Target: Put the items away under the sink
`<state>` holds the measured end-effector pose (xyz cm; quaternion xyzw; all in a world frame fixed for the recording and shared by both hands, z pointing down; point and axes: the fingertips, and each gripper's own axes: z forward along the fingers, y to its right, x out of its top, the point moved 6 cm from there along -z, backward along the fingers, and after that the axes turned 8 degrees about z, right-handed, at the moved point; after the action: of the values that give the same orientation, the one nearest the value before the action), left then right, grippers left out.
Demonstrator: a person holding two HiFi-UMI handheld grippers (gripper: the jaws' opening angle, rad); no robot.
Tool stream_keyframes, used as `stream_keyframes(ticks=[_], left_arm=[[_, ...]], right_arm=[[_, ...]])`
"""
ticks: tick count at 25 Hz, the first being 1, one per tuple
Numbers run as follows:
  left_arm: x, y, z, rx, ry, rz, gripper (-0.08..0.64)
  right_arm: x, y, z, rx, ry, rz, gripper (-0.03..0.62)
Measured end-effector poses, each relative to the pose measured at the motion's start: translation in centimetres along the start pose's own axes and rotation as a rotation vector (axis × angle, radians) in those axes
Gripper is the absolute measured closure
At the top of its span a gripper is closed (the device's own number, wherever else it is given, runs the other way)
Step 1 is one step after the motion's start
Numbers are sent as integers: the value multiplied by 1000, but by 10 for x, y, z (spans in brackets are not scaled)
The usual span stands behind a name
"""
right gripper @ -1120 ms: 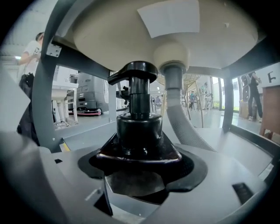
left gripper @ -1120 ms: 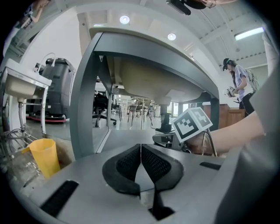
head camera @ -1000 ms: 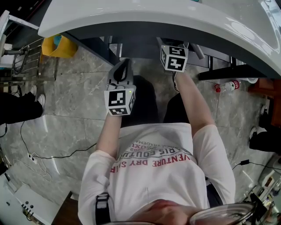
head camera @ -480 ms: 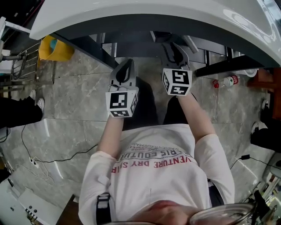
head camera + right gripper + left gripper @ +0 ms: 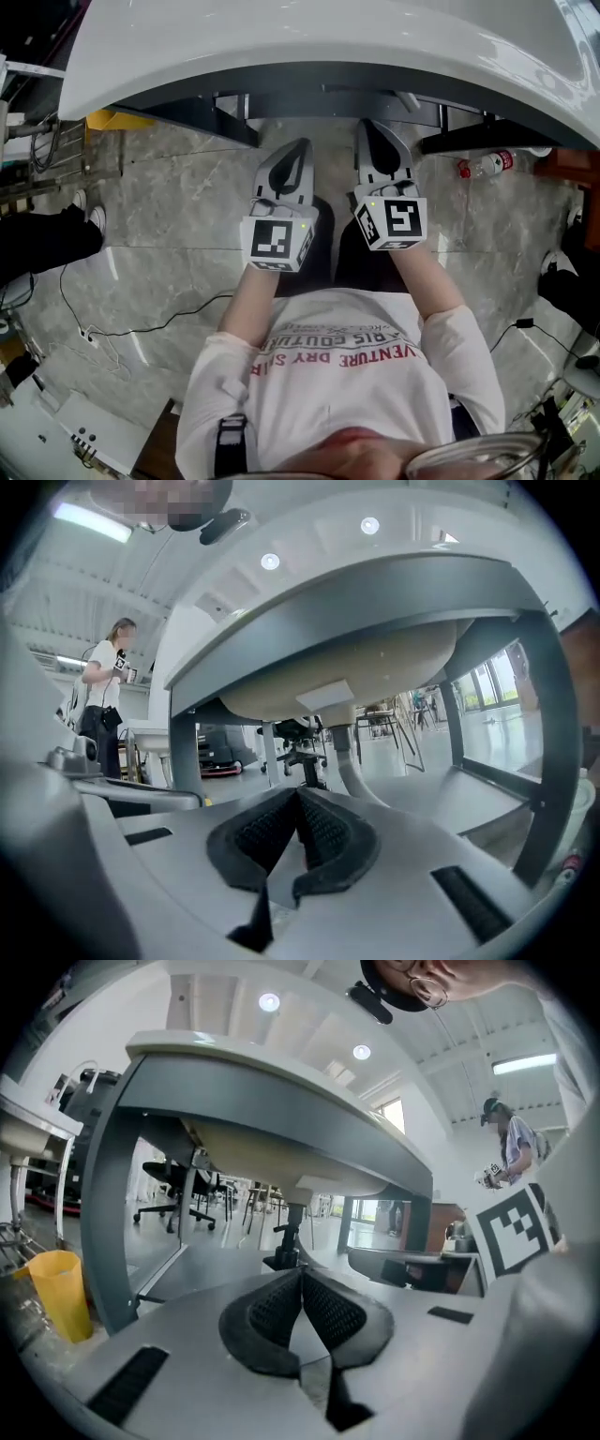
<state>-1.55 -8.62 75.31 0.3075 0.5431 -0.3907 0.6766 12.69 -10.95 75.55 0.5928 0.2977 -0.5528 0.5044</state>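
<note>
Head view is showing a person in a white T-shirt (image 5: 328, 366) holding both tools out in front, low over the grey marble floor (image 5: 169, 216). The white sink (image 5: 328, 37) is curving across the top of the picture. The left hand-held gripper (image 5: 298, 150) is pointing toward the sink's shadowed underside. The right hand-held gripper (image 5: 373, 131) is sitting just beside it, slightly further forward, with its tip reaching the dark edge below the rim.

In the left gripper view, the left hand-held gripper (image 5: 300, 1277) is pressing its two ribbed black pads together at the tips and is gripping nothing. Beyond them the pale bowl of the sink (image 5: 281, 1147) is hanging overhead inside a grey frame (image 5: 103, 1194), and a drain pipe (image 5: 296, 1215) is dropping from its middle. A yellow bin (image 5: 61, 1293) is standing on the floor at the far left, beside the frame's leg.

In the right gripper view, the right hand-held gripper (image 5: 298, 797) is likewise closing its pads tip to tip around nothing. The sink (image 5: 356, 667) is arching above it, with its drain pipe (image 5: 342, 752) curving down just behind the pads.

On the floor in the head view, a plastic bottle (image 5: 485, 166) is lying to the right, well apart from both tools, and a black cable (image 5: 141, 330) is trailing at the left. A second person (image 5: 103, 691) is standing in the background.
</note>
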Motion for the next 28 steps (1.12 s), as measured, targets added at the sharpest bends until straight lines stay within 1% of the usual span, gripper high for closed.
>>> stream_keyframes(ticks=[2, 4, 6, 8, 12, 16, 20, 23, 28], left_arm=[[27, 7, -5, -29, -23, -19, 532], [57, 13, -16, -49, -37, -59, 532], [88, 18, -26, -57, -45, -94, 533], [118, 25, -35, -71, -59, -115, 532], [183, 35, -52, -71, -89, -104, 532], [256, 40, -70, -61, -86, -98, 532], [326, 53, -96, -55, -61, -84, 532], [380, 56, -115, -36, -17, -66, 532], [446, 69, -148, -8, 65, -26, 532]], right_arm=[[20, -4, -12, -11, -34, 7, 568], [44, -9, -26, -18, -64, 1, 568], [73, -11, -39, -29, -78, 0, 568], [105, -11, -53, -58, -85, 9, 568], [173, -20, -80, -103, -111, 32, 568], [242, -38, -98, -105, -117, 47, 568], [309, -58, -121, -110, -108, 47, 568], [357, -73, -137, -115, -79, 45, 568], [420, -91, -168, -102, 6, 43, 568]])
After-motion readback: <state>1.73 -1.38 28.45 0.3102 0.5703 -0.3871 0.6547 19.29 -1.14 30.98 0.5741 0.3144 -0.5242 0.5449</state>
